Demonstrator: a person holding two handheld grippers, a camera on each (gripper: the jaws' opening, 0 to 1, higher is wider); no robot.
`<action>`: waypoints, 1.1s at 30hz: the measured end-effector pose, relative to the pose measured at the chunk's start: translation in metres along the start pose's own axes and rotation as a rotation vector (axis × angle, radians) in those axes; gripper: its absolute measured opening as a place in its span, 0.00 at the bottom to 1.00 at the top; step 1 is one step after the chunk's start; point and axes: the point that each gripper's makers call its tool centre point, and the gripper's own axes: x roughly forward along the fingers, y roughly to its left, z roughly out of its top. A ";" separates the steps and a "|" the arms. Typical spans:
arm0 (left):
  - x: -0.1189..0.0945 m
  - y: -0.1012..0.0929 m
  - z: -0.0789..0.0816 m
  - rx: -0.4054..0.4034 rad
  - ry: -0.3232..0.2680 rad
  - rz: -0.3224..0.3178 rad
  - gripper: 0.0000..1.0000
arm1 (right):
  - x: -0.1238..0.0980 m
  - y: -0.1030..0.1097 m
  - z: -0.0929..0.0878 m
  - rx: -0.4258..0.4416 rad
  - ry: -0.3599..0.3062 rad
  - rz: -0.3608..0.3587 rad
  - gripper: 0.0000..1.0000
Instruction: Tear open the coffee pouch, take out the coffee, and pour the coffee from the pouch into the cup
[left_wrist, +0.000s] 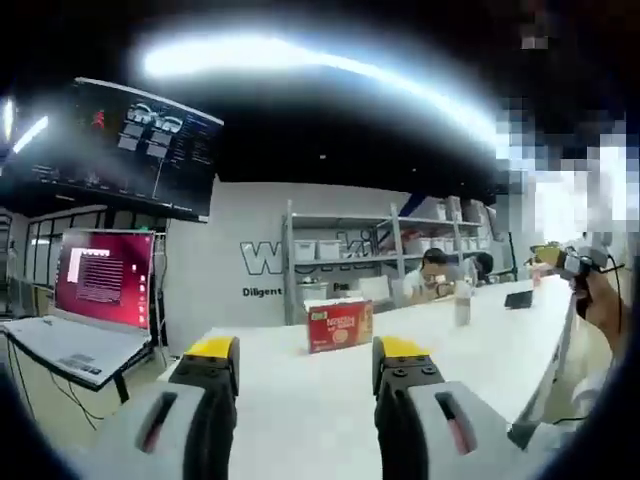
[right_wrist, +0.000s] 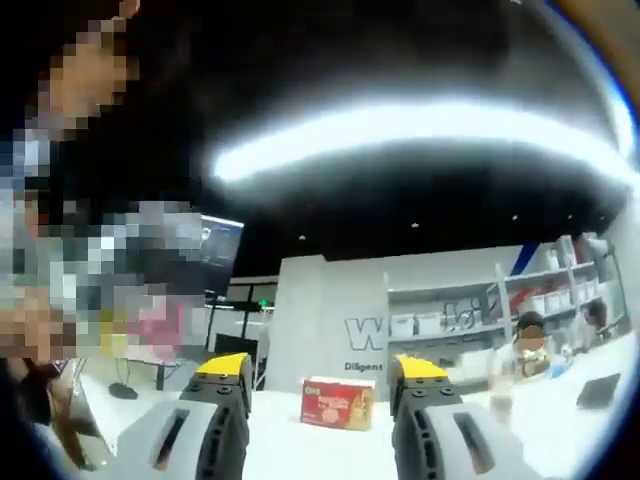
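the left gripper (left_wrist: 305, 370) and right gripper (right_wrist: 325, 385) both stand with jaws apart, holding nothing. one red coffee box (left_wrist: 340, 326) sits mid-frame on the white table (left_wrist: 300, 410), beyond both; no cup is discernible. risk: a badly aimed reach could shove the light box away instead of gripping it.

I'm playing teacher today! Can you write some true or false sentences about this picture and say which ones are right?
1. A red box stands on the white table. True.
2. The left claw is squeezing the box. False: it is open, and the box sits beyond it, untouched.
3. The right claw is open and holds nothing. True.
4. The laptop screen is green. False: it glows reddish pink.
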 end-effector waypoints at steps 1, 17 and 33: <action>-0.003 -0.008 -0.004 0.004 0.005 -0.013 0.56 | -0.002 0.001 0.000 -0.001 0.001 0.002 0.56; -0.069 -0.057 0.040 0.085 -0.095 -0.072 0.55 | -0.051 0.020 0.080 -0.077 -0.142 0.061 0.54; -0.105 -0.037 0.059 0.090 -0.122 -0.021 0.54 | -0.057 0.027 0.091 -0.040 -0.161 0.069 0.53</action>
